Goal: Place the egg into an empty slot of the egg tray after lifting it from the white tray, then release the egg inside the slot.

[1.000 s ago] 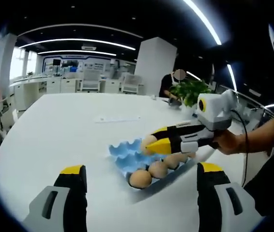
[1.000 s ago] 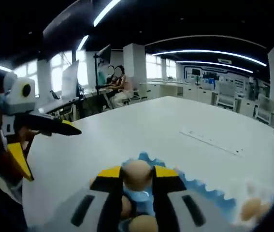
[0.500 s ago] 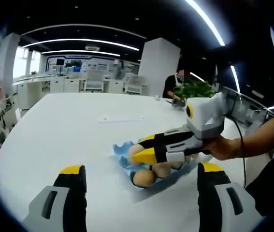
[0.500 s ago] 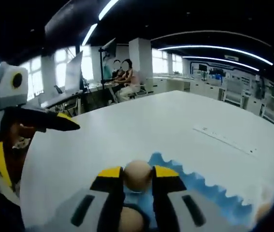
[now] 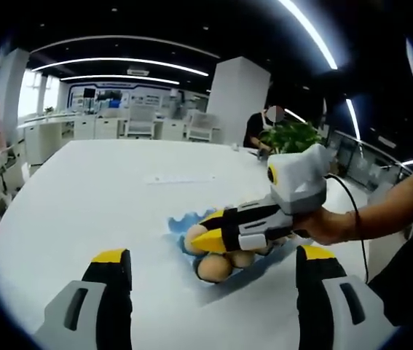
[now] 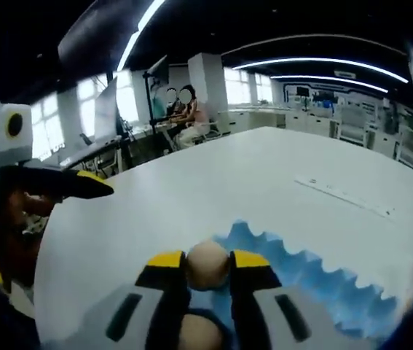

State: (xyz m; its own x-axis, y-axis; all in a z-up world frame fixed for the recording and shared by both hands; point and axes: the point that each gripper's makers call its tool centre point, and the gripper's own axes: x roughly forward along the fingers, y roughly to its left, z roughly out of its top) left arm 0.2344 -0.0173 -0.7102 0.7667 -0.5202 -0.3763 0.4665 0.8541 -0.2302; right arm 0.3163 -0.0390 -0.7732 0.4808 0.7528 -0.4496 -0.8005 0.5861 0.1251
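A: Start big. What's the setting?

B: A wide white table. On it lies the blue egg tray, scalloped edge up, with bare slots stretching away in the right gripper view. In the left gripper view the same tray sits mid-table with two or three eggs already seated along its near side.

A: And the tools?

B: The right gripper has its jaws clamped on the egg, which sits between the yellow tips, just above the tray's near end. In the left gripper view that gripper reaches in from the right, held by a hand, its tips over the tray's left part. The left gripper holds nothing; its jaws stand wide apart, low over the table short of the tray.

A: So where does the task stand?

B: My judgement: the egg is carried over, not yet seated or let go.

A: What could go wrong?

B: Another egg lies right under the jaws. Lowering there would knock shell on shell. Letting go while the egg hangs above a ridge rather than a cup could send it rolling across the table. Squeezing harder could crack it. And nothing pins the light tray, so a sideways nudge from the tips may shift it.
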